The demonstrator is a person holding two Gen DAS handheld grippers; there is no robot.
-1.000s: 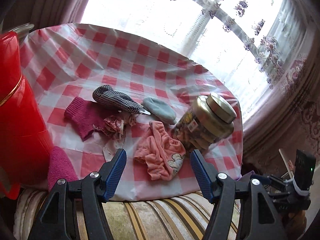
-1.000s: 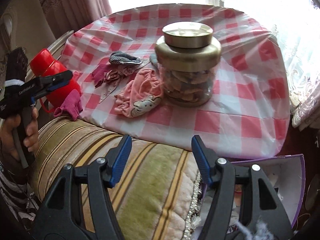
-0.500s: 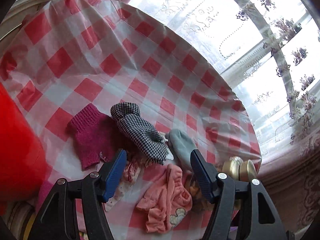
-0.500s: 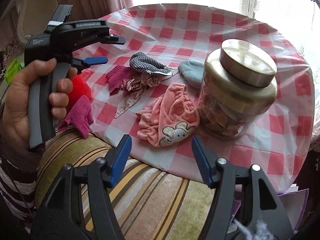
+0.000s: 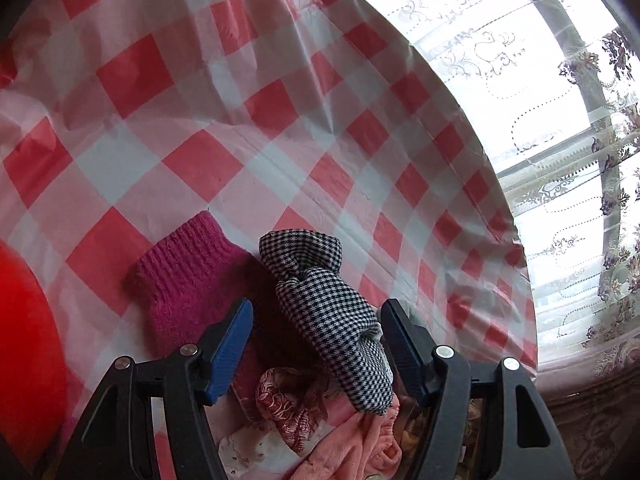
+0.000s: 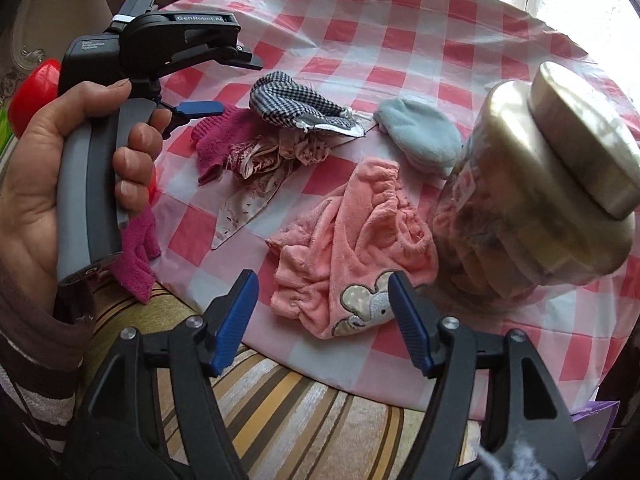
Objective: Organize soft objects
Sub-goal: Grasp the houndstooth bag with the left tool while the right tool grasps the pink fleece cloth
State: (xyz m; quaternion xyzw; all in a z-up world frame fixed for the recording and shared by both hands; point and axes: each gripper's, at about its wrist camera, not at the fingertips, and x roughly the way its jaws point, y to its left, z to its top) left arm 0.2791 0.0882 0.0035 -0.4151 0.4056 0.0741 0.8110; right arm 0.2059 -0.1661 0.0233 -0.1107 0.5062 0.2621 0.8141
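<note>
Left tongs (image 5: 316, 344) spread above the checked sock (image 5: 328, 320), right tongs (image 6: 322, 320) opening, empty, over the pink garment (image 6: 352, 240)

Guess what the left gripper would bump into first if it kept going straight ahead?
Most likely the black-and-white checked fabric mitten. It lies between the left gripper's open blue fingers, beside the magenta knitted sock. Depth is hard to judge, though.

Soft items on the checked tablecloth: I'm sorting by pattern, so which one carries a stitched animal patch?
The pink fleece garment nearest the right gripper; the others show no patch.
</note>
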